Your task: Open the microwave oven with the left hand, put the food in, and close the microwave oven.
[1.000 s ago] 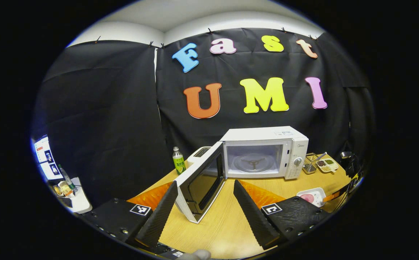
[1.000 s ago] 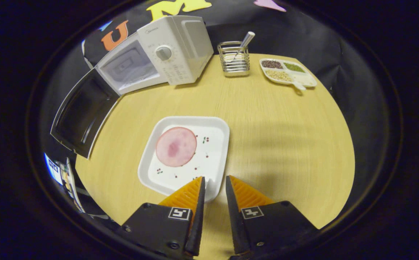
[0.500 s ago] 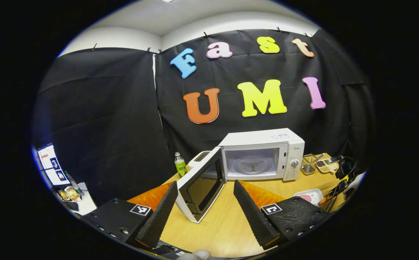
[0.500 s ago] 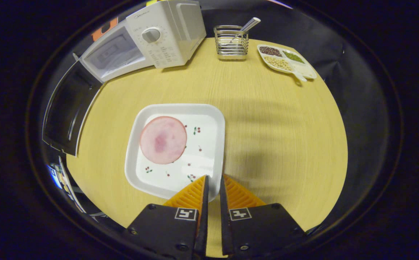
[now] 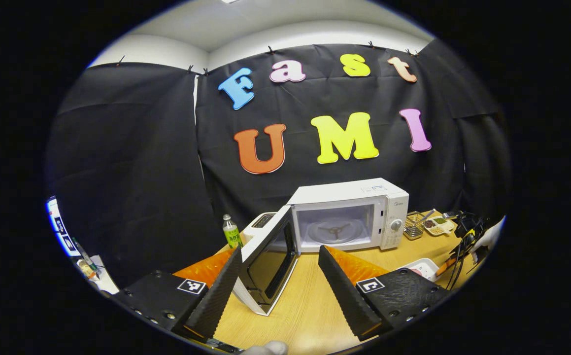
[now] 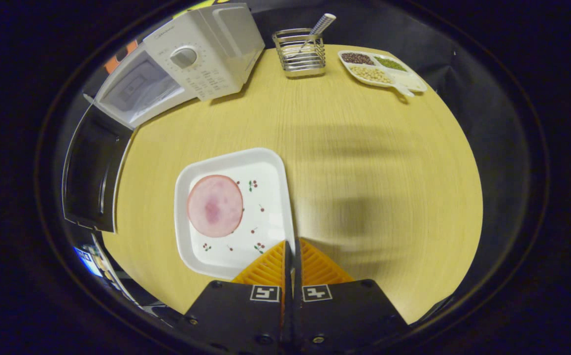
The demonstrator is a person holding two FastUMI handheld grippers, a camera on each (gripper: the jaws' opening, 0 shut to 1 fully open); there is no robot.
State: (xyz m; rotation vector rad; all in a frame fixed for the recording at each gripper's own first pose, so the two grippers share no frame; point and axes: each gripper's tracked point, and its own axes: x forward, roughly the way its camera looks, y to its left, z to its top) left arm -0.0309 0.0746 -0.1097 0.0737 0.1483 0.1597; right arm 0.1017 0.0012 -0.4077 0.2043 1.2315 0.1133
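Note:
The white microwave (image 5: 349, 212) stands at the back of the wooden table with its door (image 5: 265, 264) swung wide open and its cavity with a glass turntable bare. My left gripper (image 5: 279, 249) is open in front of the door, holding nothing. In the right gripper view a white square plate (image 6: 231, 159) carries a round pink slice of ham (image 6: 215, 205). My right gripper (image 6: 291, 242) is shut on the plate's right rim near the front corner. The microwave (image 6: 191, 54) and its dark door (image 6: 90, 177) lie to the far left of the plate.
A wire utensil holder (image 6: 300, 52) and a divided dish of beans (image 6: 381, 71) stand at the table's (image 6: 364, 162) far right. A green bottle (image 5: 231, 231) and a white appliance (image 5: 261, 223) sit left of the microwave. A hand with cables (image 5: 467, 236) shows at the right edge.
My right gripper's fingers have closed from a small gap onto the plate's rim, and the plate has turned slightly. My left gripper has drawn back a little from the microwave, still open.

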